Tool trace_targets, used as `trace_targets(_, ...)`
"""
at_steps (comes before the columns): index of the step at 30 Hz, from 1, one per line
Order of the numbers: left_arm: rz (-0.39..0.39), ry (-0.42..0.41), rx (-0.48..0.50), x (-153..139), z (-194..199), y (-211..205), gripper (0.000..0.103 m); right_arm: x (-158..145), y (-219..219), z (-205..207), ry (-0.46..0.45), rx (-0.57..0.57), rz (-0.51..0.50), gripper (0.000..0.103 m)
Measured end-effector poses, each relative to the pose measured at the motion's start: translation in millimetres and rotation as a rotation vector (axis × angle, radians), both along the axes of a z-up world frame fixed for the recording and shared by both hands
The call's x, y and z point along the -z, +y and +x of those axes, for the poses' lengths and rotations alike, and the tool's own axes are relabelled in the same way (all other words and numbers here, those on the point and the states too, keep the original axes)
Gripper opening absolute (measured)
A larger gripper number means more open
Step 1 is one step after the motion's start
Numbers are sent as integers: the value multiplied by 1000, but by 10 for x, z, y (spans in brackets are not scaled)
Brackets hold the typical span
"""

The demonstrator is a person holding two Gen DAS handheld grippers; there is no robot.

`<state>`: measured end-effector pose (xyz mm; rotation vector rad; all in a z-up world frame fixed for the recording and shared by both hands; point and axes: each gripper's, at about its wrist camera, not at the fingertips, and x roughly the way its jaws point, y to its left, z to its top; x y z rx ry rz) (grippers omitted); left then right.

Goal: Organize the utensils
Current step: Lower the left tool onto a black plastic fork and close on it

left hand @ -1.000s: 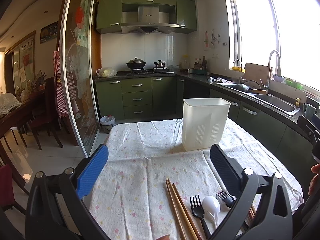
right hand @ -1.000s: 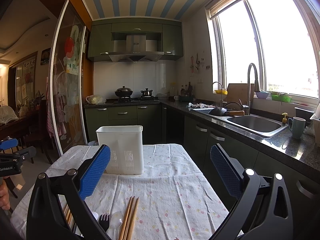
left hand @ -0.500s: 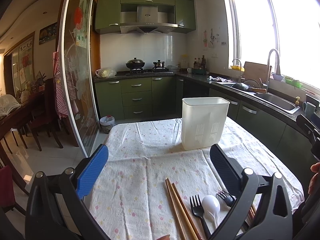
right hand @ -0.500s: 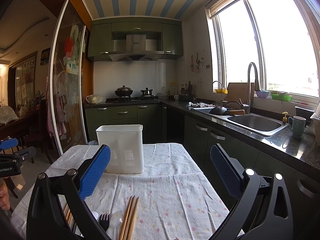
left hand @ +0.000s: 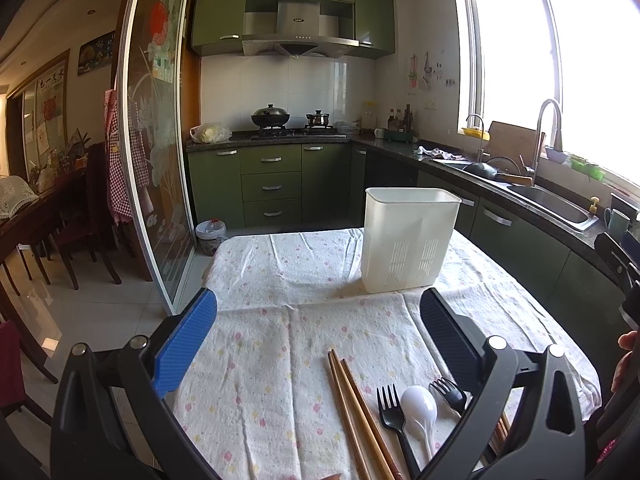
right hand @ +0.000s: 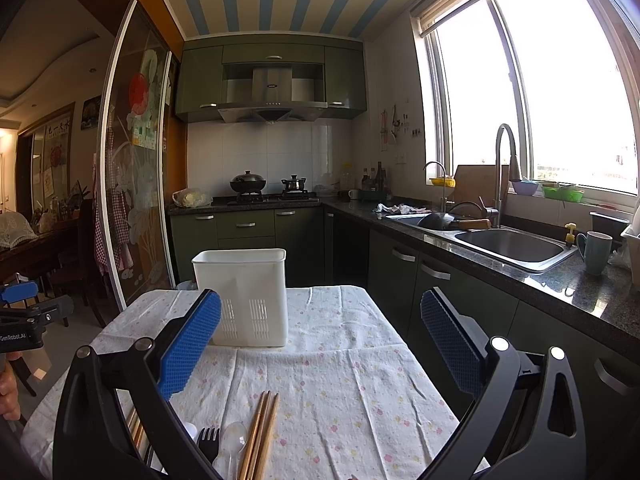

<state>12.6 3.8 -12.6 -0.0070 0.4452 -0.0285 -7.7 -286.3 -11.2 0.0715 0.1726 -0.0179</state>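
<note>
A: Both tools hang over the cloth-covered counter (left hand: 280, 344), nothing taken up yet. The left gripper (left hand: 320, 332) has its jaws spread wide and empty; the right gripper (right hand: 320, 332) likewise.

B: And the utensils?

A: At the near edge, lying flat. In the left wrist view, the wooden chopsticks (left hand: 356, 408) lie side by side, with a black fork (left hand: 390, 410), a white spoon (left hand: 420, 406) and a second black fork (left hand: 450, 390) just to their right. The white utensil holder (left hand: 408, 240) stands upright, well apart at the far end.

B: Which way do they run?

A: Long axes run roughly from the near edge toward the holder. Fork tines and spoon bowl face the holder; the handles run off the bottom of the frame.

B: How will they handle?

A: Probably light and stiff. The thin, smooth chopsticks may roll or slip; pinching across mid-shaft seems safest. The plastic pieces look best taken at the handle.
</note>
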Motion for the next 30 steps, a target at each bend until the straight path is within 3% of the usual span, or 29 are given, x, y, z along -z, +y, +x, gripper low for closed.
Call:
trace_targets(5, -57, 113, 67, 1, 122, 11, 97, 44, 32, 84, 47, -21, -3, 99)
trace_targets(10, -85, 360, 68, 137, 371, 45, 97, 150, 53, 368, 222, -99, 10, 99)
trace_targets(16, -210, 644, 135, 459, 645, 33, 97, 374, 5, 636, 403, -106, 56, 99)
trace_targets(23, -161, 1038, 183, 909, 797, -464, 96, 608, -61, 847, 572, -151, 121, 99)
trace_targets(28, -187, 1134, 94, 1087, 852, -562, 96, 646, -113, 819, 574, -139, 130, 99)
trace_targets(30, -191, 1158, 112, 1129, 903, -637, 96, 649, -129, 810, 579, -135, 133, 99)
